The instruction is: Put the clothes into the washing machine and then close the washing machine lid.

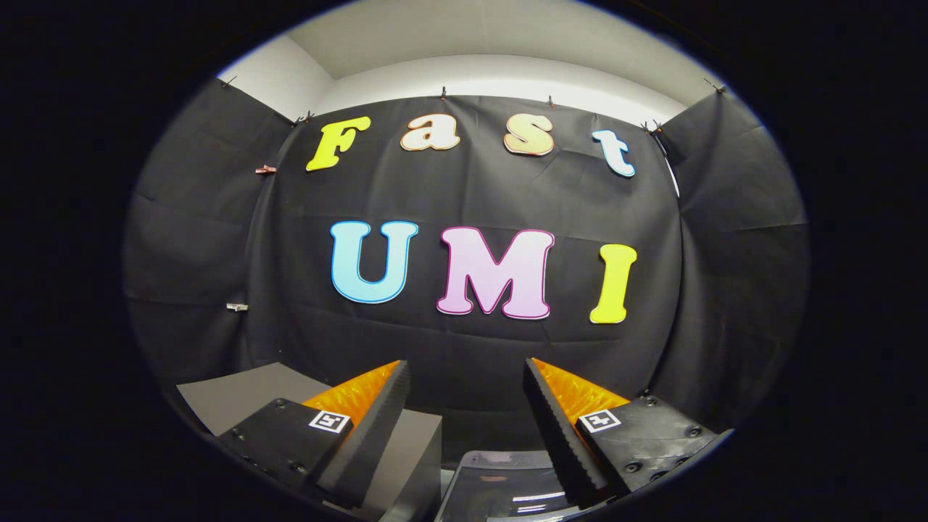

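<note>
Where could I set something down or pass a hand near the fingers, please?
The gripper is open, its fingers holding nothing, and the gap between them is free. The grey surface beside and under one finger looks bare. The glossy dark lid lies low between the fingers, and nothing rests on its visible part.

Camera spot: rides on the gripper [464, 384], looking forward along its two wide-apart fingers.
Faces: straight at the booth wall [464, 188].
Nearness: wall near; grey box [413, 442] and glossy lid [500, 486] low, very close.
</note>
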The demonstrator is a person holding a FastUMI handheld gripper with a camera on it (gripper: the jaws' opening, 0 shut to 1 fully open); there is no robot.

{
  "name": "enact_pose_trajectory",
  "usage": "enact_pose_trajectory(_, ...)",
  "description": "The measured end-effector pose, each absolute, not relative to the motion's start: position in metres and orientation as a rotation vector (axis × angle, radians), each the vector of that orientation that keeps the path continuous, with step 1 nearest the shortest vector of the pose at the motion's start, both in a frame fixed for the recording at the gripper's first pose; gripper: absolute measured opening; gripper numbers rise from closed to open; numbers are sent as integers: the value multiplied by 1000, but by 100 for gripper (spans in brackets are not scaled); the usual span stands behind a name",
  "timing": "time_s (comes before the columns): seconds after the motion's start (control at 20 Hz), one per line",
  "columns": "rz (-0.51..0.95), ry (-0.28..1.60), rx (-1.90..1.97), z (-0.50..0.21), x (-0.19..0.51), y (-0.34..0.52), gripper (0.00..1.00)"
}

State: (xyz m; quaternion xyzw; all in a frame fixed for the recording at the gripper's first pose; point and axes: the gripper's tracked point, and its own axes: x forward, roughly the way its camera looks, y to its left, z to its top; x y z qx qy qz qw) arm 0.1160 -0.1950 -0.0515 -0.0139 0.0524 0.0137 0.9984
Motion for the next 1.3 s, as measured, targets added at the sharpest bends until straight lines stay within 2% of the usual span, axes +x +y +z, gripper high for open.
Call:
enact_pose_trajectory(0.85,32,160,23,-62,124,-182,99)
enact_pose_trajectory(1.3,58,121,-37,-49,120,-180,99)
